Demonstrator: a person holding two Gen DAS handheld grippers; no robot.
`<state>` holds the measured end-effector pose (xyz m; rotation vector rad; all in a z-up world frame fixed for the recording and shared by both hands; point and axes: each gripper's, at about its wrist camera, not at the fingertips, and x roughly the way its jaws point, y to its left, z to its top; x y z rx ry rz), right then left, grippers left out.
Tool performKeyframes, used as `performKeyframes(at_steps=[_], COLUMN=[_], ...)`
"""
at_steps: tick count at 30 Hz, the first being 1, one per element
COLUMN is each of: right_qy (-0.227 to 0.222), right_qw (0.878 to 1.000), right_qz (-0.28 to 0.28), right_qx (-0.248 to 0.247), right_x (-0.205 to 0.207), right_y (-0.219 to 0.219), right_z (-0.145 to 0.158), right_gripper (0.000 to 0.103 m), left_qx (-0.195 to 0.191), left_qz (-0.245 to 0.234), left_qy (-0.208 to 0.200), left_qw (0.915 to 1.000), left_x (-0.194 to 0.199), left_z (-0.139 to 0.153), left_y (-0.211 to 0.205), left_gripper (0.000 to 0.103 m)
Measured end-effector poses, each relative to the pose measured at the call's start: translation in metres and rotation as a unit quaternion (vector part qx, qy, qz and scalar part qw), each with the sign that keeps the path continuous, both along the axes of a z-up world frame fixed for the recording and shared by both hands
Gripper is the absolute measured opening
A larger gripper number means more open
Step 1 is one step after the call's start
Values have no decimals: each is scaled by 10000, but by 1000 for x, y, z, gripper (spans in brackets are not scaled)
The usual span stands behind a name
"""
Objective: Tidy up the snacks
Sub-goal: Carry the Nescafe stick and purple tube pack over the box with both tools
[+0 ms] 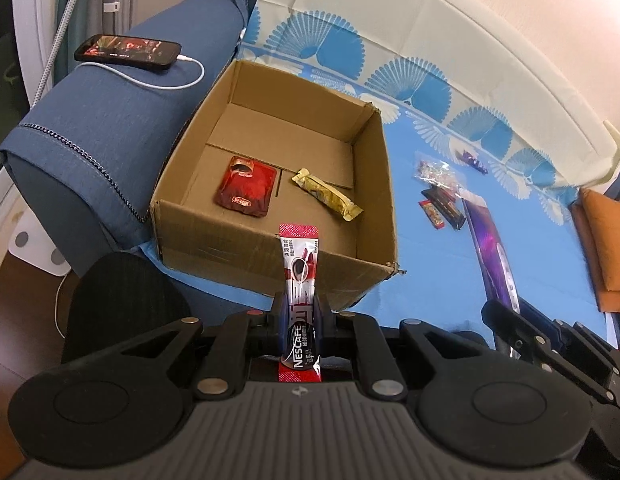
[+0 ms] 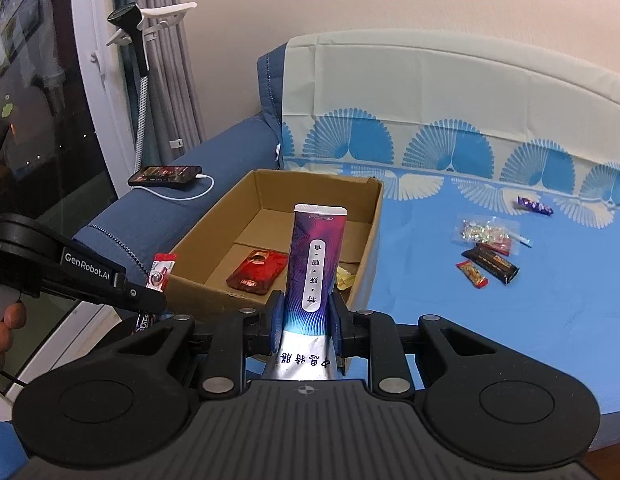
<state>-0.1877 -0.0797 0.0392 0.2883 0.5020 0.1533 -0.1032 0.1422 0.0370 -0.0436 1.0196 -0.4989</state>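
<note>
Blue-patterned cloth point(image 1: 430, 184) under cardboard box point(image 1: 213, 240)

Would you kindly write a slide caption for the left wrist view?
Left gripper clamps a Nescafe stick before a cardboard box holding a red packet and a yellow bar.

Both handheld grippers look the same: matte black plastic with a ribbed grey grip plate along the bottom of the frame, round black discs in the lower corners and silver rivets on the linkage arms. The right gripper point(image 2: 305, 316) has blue finger pads point(image 2: 274, 322). The left gripper point(image 2: 149, 296), at the left of the right wrist view, has "GenRobot.AI" in white on its arm. At far left, the fingertips of a hand point(image 2: 3, 330) show.
</note>
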Motion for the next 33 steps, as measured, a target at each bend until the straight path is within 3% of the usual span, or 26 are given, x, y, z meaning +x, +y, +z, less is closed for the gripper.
performKeyframes(at_steps=[33], right_qy=[307], right_qw=[9995], right_qz=[95], right_qx=[-79], right_x=[14], right_y=[10], right_z=[-9], right_gripper=[26], left_qx=[15], left_qz=[44], left_qy=[199], left_qw=[9998], left_x=[10], left_z=[-15], left_y=[0], left_gripper=[14])
